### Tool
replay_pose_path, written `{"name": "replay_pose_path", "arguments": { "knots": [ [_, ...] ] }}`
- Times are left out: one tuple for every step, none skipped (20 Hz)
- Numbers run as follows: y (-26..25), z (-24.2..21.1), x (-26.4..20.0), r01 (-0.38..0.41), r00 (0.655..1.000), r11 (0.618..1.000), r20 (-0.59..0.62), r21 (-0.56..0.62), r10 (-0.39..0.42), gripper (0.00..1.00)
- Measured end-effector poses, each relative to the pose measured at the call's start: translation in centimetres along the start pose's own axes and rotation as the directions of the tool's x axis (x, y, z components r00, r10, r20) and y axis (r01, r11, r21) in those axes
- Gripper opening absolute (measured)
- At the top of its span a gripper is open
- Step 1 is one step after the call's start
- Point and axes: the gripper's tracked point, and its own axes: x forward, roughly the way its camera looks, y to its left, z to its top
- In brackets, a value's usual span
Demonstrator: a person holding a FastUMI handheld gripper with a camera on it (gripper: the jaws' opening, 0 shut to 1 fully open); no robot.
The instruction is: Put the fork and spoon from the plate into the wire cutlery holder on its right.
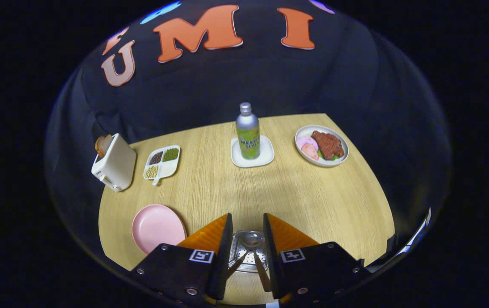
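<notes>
Two gripper (248,222) fingers hide cutlery holder (248,252) sides — contents unclear.

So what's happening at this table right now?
A person is working a hand-held gripper over a wooden table. Its fingers sit just above a metal cutlery holder, with what look like two utensil handles between them; whether they are gripped is unclear. The pink plate beside it is empty, so the cutlery seems moved. Farther off stand a bottle, a toaster, a divided dish and a plate of food.

Bottle (247,130) label partly legible: "MELON".
</notes>
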Motion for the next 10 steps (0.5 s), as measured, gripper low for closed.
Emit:
{"name": "replay_pose_path", "arguments": {
  "knots": [
    [0.1,1.1,-0.4,-0.003,0.999,1.000,0.053,-0.003,0.003,0.49],
    [0.0,2.1,-0.9,-0.005,0.995,1.000,0.103,-0.003,0.005,0.52],
    [0.3,3.1,-1.4,-0.010,0.988,1.000,0.154,-0.005,0.011,0.59],
    [0.3,4.2,-2.1,-0.007,0.978,1.000,0.206,-0.010,0.009,0.62],
    [0.3,5.3,-2.5,-0.003,0.966,1.000,0.258,-0.019,0.008,0.70],
    [0.4,6.2,-3.2,0.001,0.951,1.000,0.308,-0.030,0.009,0.74],
    [0.5,7.2,-4.1,0.003,0.935,0.999,0.355,-0.043,0.012,0.81],
    [1.0,7.9,-5.1,0.004,0.915,0.998,0.402,-0.057,0.019,0.84],
    [1.2,8.8,-5.9,0.011,0.893,0.998,0.449,-0.069,0.021,0.88],
    [1.4,9.6,-6.7,0.018,0.870,0.997,0.492,-0.081,0.024,0.90]
  ]
}}
